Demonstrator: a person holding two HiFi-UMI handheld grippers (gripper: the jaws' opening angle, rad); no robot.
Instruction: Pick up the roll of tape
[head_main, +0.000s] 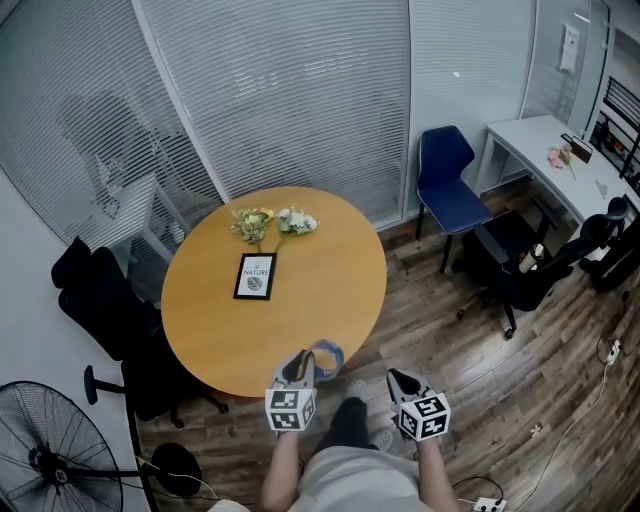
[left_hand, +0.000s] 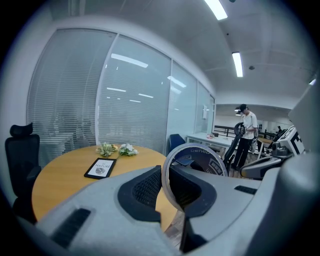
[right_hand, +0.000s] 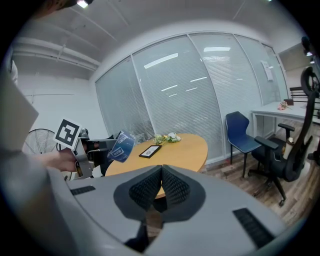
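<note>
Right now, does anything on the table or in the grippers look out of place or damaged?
Nothing stands out. The left gripper is shut on the roll of tape, gripping its wall; the right gripper is shut and empty. The flowers and the framed card lie tidily on the round table.

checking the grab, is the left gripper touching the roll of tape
Touching. In the left gripper view the left gripper pinches the roll of tape between its pads.
</note>
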